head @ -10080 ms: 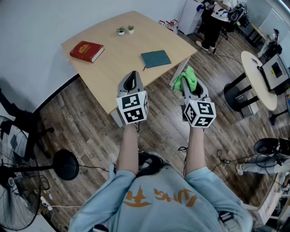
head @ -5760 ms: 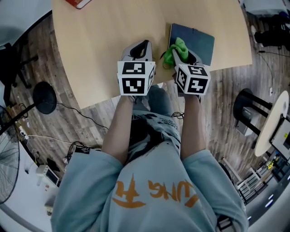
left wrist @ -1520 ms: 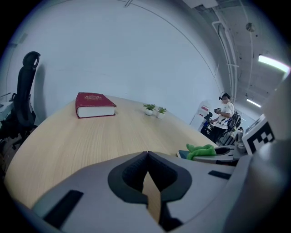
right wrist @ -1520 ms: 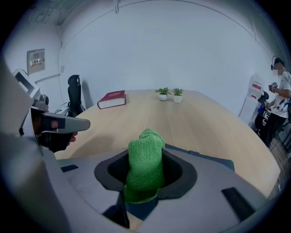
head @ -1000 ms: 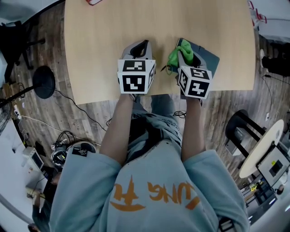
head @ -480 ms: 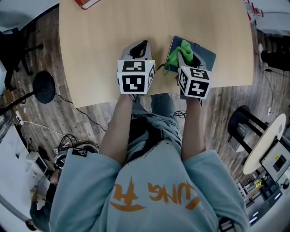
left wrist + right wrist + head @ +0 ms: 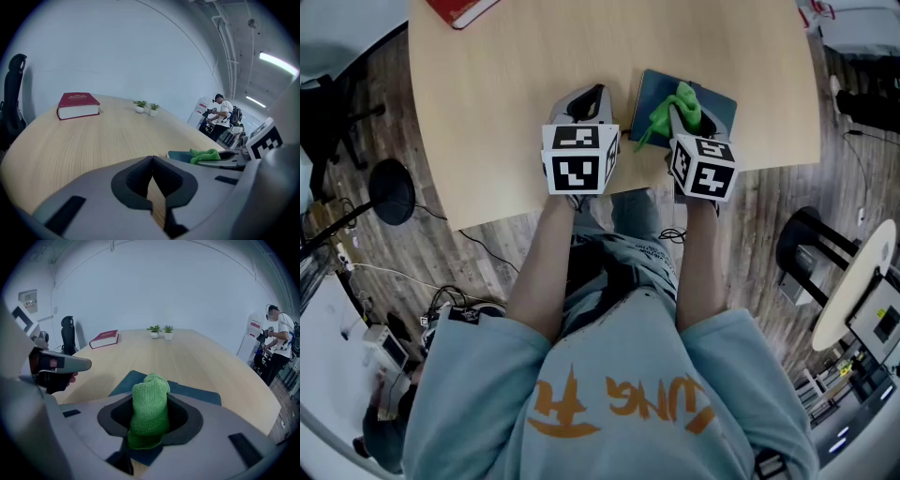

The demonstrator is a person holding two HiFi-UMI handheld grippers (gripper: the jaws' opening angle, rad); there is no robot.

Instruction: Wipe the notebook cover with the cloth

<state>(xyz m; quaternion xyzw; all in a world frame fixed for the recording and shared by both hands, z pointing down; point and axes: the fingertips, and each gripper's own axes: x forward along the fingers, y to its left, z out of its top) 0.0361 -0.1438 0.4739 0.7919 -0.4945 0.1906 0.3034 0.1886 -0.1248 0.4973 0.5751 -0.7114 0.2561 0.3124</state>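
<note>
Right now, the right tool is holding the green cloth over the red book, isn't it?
Not quite. The right tool does hold the green cloth, but over the teal notebook, not the red book, which lies far off to the left. The right gripper view shows it.

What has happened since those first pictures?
The person walked up to the table and brought the right gripper, its fingers clamped on the green cloth all along, over the notebook. The left gripper stayed shut and empty beside it; the red book did not move.
</note>
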